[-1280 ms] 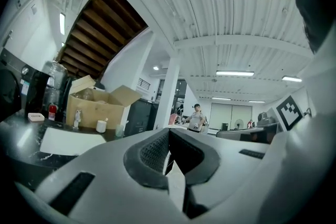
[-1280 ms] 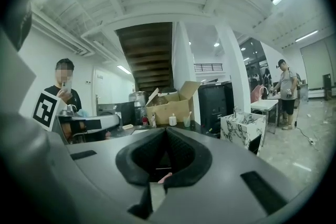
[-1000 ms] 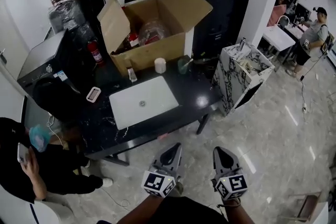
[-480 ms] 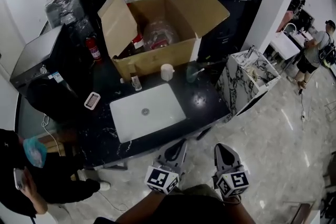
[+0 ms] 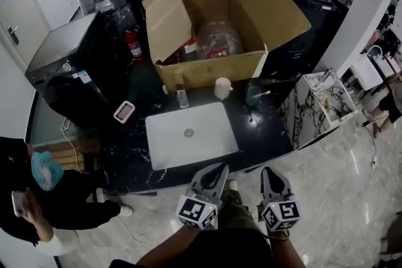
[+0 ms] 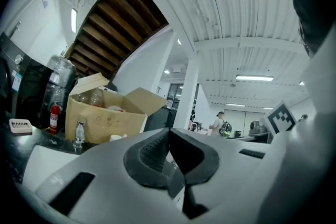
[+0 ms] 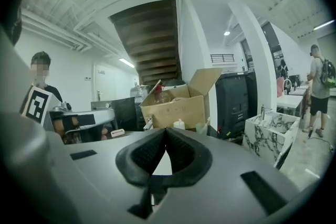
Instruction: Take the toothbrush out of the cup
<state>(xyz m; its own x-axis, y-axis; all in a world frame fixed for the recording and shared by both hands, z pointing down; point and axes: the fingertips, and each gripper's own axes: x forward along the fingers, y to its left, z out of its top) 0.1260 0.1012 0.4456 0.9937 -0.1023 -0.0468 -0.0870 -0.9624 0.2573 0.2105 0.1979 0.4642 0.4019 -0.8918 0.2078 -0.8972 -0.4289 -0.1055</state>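
A translucent green cup (image 5: 252,96) stands on the dark countertop (image 5: 264,135), right of the white sink (image 5: 190,135). A white toothbrush (image 5: 262,94) leans out of the cup to the right. The same cup (image 7: 202,127) shows small in the right gripper view, in front of the cardboard box (image 7: 176,105). My left gripper (image 5: 219,168) and right gripper (image 5: 267,171) hang low in front of the counter's near edge, well short of the cup. Both are shut with nothing between the jaws, which meet at the tips.
A large open cardboard box (image 5: 217,41) fills the back of the counter. A white bottle (image 5: 222,88) and the faucet (image 5: 182,97) stand in front of it. A white grille piece (image 5: 124,111) lies at left. A marble-patterned cabinet (image 5: 320,107) stands at right, and a person (image 5: 44,198) crouches at left.
The view has closed in on the counter, so the sink, box and cup now sit larger and nearer. Both grippers stay shut at the bottom of the view.
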